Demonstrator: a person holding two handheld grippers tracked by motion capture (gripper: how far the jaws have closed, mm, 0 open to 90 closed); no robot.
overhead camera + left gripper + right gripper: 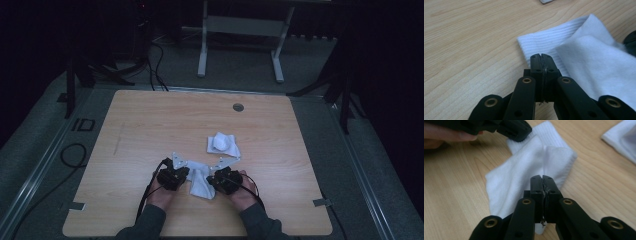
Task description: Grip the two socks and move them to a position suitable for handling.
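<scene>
Right now I have both hand-held grippers, left (186, 172) and right (212, 179), with jaws pressed together at opposite edges of the white sock (200, 183), lying flat on the table (150, 125); whether they pinch fabric I cannot tell.

Sock (200, 182) flat on table (150, 125) near my edge, between my left gripper (181, 175) and right gripper (216, 179). Second sock (223, 144) farther back, slightly right, apart.
</scene>
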